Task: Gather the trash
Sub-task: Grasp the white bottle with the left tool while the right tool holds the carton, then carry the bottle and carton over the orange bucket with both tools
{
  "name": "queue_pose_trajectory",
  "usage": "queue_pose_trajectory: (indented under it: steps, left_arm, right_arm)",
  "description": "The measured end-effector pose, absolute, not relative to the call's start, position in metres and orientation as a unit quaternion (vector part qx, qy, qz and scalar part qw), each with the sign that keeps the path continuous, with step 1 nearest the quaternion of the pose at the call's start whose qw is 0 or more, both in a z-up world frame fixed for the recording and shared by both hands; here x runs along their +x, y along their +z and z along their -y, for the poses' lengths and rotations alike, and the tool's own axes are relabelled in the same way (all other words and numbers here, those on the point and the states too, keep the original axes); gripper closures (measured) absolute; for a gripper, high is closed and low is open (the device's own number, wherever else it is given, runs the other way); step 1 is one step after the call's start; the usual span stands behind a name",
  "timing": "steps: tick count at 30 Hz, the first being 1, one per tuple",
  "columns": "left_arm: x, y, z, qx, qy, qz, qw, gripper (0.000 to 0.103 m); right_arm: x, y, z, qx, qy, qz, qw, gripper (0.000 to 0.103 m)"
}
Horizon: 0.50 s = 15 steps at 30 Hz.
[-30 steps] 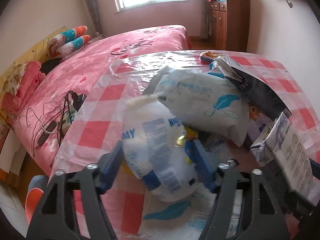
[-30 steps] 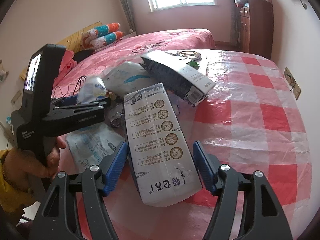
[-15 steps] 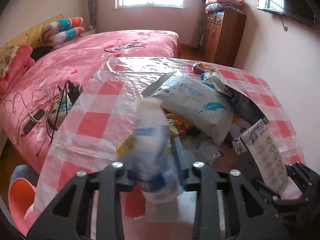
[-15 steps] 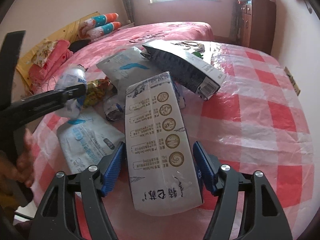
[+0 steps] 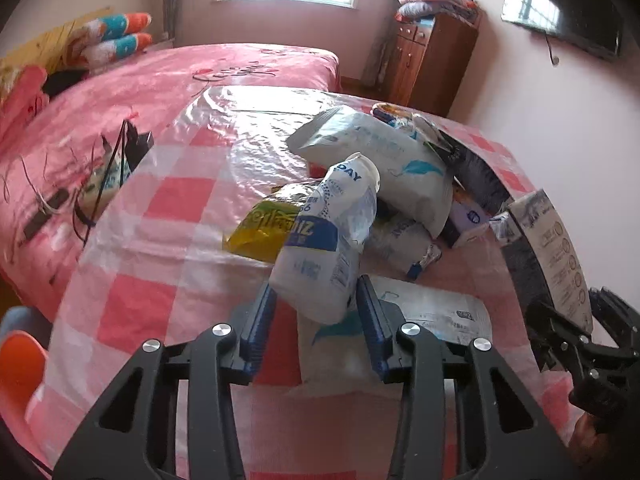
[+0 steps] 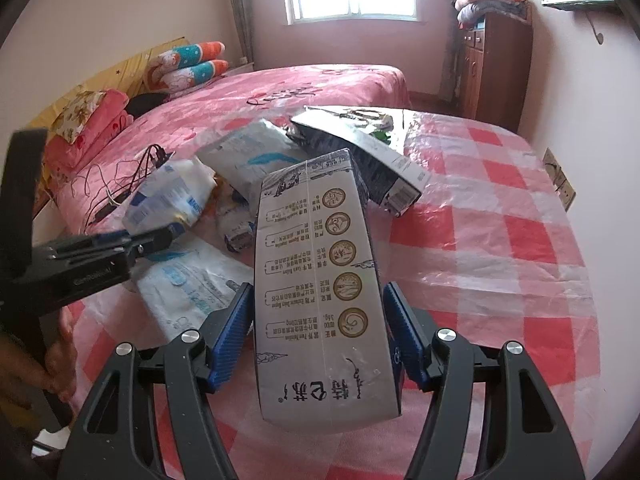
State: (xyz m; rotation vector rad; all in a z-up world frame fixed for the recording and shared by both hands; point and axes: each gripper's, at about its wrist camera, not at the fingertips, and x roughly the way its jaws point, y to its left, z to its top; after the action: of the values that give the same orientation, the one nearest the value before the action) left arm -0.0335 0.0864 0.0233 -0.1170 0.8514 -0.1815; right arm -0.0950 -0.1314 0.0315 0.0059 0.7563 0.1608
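Note:
My left gripper (image 5: 316,320) is shut on a crumpled white and blue plastic wrapper (image 5: 328,240) and holds it above the table; the wrapper also shows in the right wrist view (image 6: 172,196). My right gripper (image 6: 318,336) is shut on a grey carton with printed round seals (image 6: 320,280), seen at the right edge of the left wrist view (image 5: 552,248). On the red-checked table (image 6: 500,240) lie a yellow snack bag (image 5: 268,224), a white pouch with a blue feather (image 5: 384,160), a black box (image 6: 360,148) and a flat white bag (image 6: 192,284).
A pink bed (image 5: 180,80) with cables and a charger (image 5: 108,168) lies left of the table. A wooden cabinet (image 5: 432,56) with folded blankets stands by the far wall. An orange stool (image 5: 20,364) is at the lower left.
My left gripper closed on the white and blue wrapper, lifted it off the pile and drew back. The yellow bag beneath is now uncovered. My right gripper kept hold of the carton.

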Motion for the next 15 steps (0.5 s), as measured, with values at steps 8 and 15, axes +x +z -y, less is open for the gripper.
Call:
queue_pose_trajectory:
  steps: [8,15]
  left_arm:
    - [-0.028,0.032,-0.090,-0.080,-0.120,-0.387,0.911,0.058]
    - [-0.015,0.029,-0.086,-0.079,-0.151,-0.376,0.911,0.040]
  right_arm:
    - [-0.105,0.035,0.127,0.013,0.073,-0.371,0.926,0.037]
    - [-0.107,0.034,0.128,0.023,0.067,-0.376,0.924,0.037]
